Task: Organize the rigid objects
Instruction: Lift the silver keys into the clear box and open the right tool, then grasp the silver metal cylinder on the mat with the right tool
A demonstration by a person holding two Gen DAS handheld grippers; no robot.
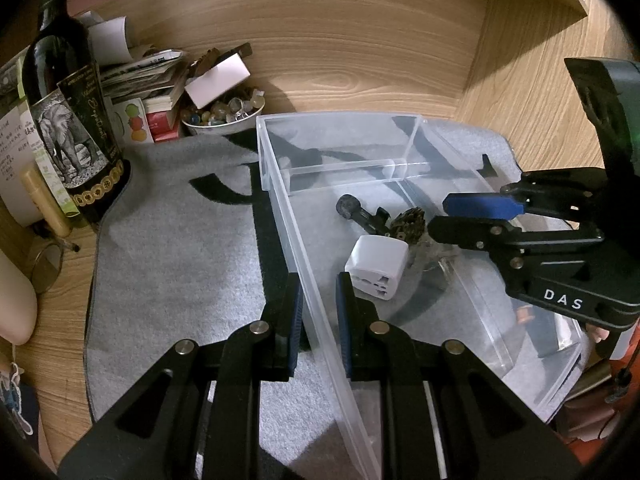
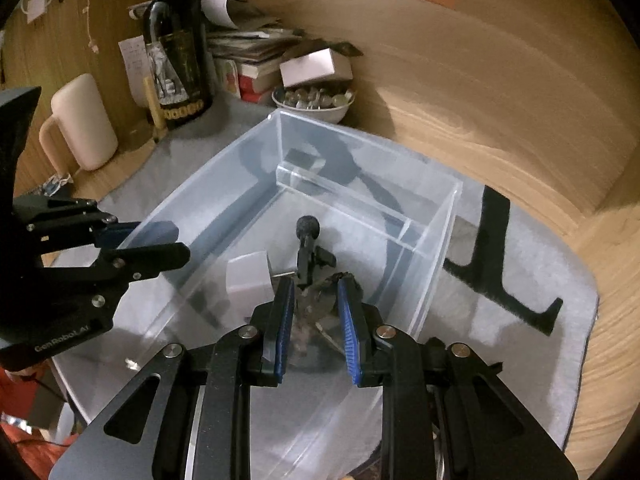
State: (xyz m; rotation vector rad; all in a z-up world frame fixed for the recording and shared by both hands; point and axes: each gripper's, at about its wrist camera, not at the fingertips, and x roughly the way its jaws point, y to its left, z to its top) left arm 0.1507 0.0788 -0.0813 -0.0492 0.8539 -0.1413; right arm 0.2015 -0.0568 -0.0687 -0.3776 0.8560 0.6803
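A clear plastic bin (image 1: 276,184) (image 2: 436,248) stands on a grey mat. Inside it lie a white plug adapter (image 1: 378,266) (image 2: 248,278), a small black clip-on microphone (image 1: 362,212) (image 2: 307,240) and a dark pine cone (image 1: 409,218) (image 2: 338,284). My left gripper (image 1: 319,286) (image 2: 162,240) straddles the bin's left wall, with a narrow gap on each side of it. My right gripper (image 2: 316,292) (image 1: 438,214) is open above the bin's inside, its jaws either side of the pine cone. I cannot tell whether the pads touch it.
A dark wine bottle (image 1: 64,120) (image 2: 176,48), stacked papers and boxes (image 1: 148,76), and a bowl of glass beads (image 1: 224,114) (image 2: 314,100) crowd the back left. A cream mug (image 2: 82,122) stands at the left. Wooden walls enclose the desk.
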